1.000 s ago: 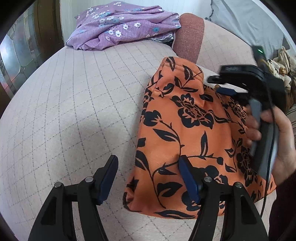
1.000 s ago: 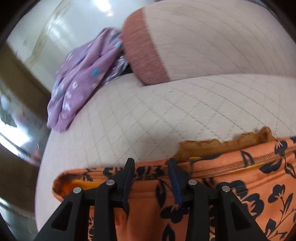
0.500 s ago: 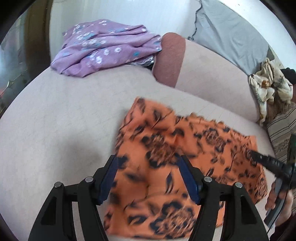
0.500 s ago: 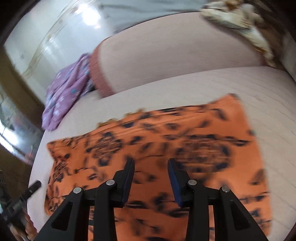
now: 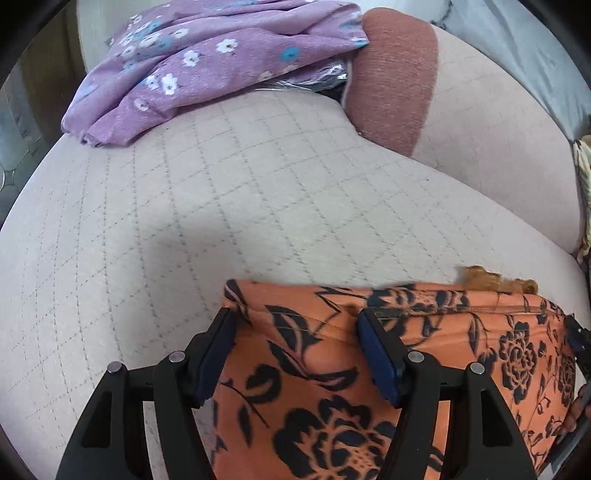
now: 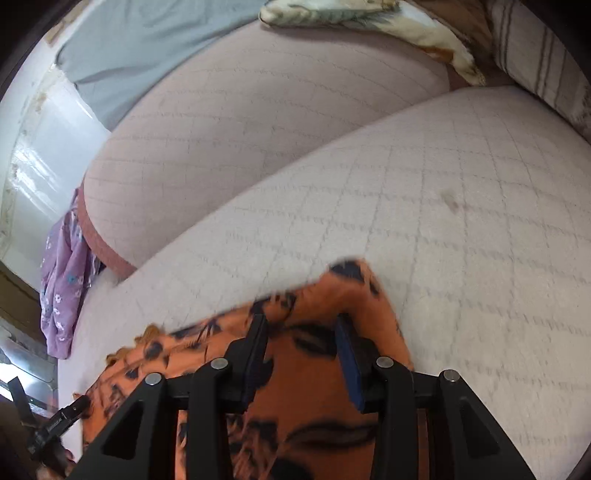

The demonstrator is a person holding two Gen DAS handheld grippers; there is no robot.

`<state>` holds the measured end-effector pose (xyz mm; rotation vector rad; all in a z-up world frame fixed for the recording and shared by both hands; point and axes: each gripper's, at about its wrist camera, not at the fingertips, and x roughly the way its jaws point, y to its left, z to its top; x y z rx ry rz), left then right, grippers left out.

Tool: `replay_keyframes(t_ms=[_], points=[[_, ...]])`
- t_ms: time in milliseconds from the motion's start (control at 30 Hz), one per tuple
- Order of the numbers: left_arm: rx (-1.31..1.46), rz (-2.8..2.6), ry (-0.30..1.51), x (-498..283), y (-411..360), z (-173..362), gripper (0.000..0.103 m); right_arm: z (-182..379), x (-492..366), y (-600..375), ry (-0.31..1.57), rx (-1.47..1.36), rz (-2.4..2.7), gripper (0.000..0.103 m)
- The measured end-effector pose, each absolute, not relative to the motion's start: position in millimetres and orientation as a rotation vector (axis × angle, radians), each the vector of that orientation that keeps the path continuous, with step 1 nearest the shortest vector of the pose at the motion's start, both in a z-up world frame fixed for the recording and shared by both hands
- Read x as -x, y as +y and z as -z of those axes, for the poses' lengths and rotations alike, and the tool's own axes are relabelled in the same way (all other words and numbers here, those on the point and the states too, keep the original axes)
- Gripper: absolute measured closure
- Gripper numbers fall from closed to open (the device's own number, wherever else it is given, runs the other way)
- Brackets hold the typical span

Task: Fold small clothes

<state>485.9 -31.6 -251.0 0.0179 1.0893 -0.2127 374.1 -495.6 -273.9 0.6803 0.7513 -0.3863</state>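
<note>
**Both grippers over the orange floral garment on the quilted seat**

Quilted pale-pink upholstery (image 5: pixel 229 206) fills most of what I see from both wrists, a stitched seat cushion with a padded backrest (image 6: pixel 258 122) rising behind it. At the far left end of the seat lies a crumpled purple floral cloth (image 5: pixel 207 59), resting against a reddish-brown band on the backrest's end. A grey cloth (image 6: pixel 147 40) hangs behind the backrest, and a cream patterned cloth (image 6: pixel 388 26) lies on top of it at the far right.

On the seat, spread flat, lies the orange garment with black flowers (image 5: pixel 332 376). Its upper edge shows a frayed orange fringe (image 5: pixel 495 282).

My left gripper (image 5: pixel 295 354) stands over the garment's left end, jaws apart; the fabric lies under them and I see neither pad pressing it. My right gripper (image 6: pixel 301 350) sits above the garment's right corner (image 6: pixel 351 284), jaws parted more narrowly, with fabric showing between the pads. Blur keeps me from telling whether that cloth is pinched.

At the left view's right edge I glimpse the other tool and fingers (image 5: pixel 578 410).
</note>
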Motion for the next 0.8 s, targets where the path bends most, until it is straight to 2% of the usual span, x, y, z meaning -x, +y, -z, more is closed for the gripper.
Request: replay_keyframes(t_ms=[133,300,500,667,800], points=[[-0.009,0.216,1.093,-452.6,-9.0,236.6,0.034,259.5,-366.4,-483.7,0.761,-0.659,0.369,0.061],[-0.031,0.198,1.034,-382.3,29.3,211.2,0.034,230.0,-301.8,-461.5,0.702,-0.623,0.294,0.057],[-0.053,0.195,0.988,-295.4,41.2,194.5,0.031,214.4,-223.5,-426.3,0.730,-0.616,0.217,0.055],[-0.038,0.190,0.940,-275.0,18.4,197.1,0.026,211.0,-186.7,-393.9,0.735,-0.618,0.164,0.055],[-0.111,0.128,0.982,-285.0,8.5,226.4,0.026,218.5,-184.8,-389.0,0.711,-0.618,0.161,0.055]])
